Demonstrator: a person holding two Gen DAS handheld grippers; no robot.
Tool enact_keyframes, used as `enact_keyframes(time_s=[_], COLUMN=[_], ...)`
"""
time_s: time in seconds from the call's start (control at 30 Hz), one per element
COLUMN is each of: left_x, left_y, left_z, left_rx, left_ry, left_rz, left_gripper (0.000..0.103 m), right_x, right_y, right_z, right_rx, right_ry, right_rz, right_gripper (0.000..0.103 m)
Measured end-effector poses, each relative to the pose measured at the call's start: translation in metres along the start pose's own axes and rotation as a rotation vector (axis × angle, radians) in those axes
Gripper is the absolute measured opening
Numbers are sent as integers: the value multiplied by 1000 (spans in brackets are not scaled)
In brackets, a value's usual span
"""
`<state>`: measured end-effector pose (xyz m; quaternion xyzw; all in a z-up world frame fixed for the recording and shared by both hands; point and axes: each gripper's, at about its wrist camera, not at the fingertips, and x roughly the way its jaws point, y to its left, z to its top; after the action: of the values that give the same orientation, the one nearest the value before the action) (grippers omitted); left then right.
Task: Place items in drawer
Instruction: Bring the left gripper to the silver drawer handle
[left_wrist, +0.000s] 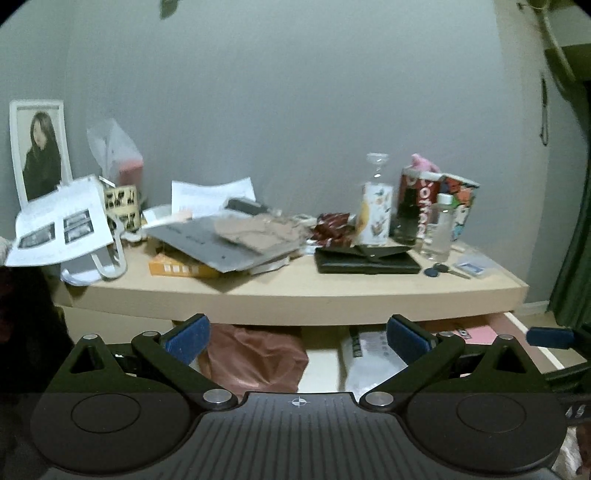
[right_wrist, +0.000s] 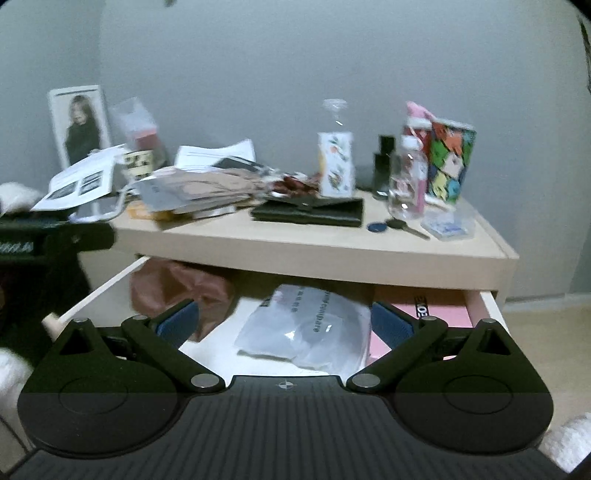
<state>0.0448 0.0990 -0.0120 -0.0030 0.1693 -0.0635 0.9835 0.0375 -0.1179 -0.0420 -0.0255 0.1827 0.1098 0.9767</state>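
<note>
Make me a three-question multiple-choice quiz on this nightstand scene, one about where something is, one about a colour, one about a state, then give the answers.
1. Where does the black wallet lie?
A. inside the drawer
B. on the tabletop, in front of the floral carton
C. on the floor

2. What colour is the flat box at the right side of the drawer?
A. pink
B. green
C. yellow

3. What state is the drawer in?
A. shut
B. pulled open with things inside
C. removed from the table

Answers:
1. B, the wallet rests on the table just before the floral carton.
2. A, the box shows pink beside the clear plastic bag.
3. B, the drawer stands out below the tabletop, holding the brown bag, the plastic bag and the box; both the left hand-held gripper and the right hand-held gripper are open and empty.
</note>
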Motion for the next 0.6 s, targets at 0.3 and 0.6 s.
enact_keyframes(time_s=[0.3,0.6], left_x=[-50,-72], left_y=[-28,-39], left_z=[-30,-55], left_rx=[103,152], left_ry=[-22,27], left_rz=[-10,-35], left_gripper=[103,103], right_x=[-43,-49], right_y=[22,48], right_z=[-29,-45], right_rx=[47,11], right_ry=[4,90], right_rz=[2,-10], right_gripper=[102,102])
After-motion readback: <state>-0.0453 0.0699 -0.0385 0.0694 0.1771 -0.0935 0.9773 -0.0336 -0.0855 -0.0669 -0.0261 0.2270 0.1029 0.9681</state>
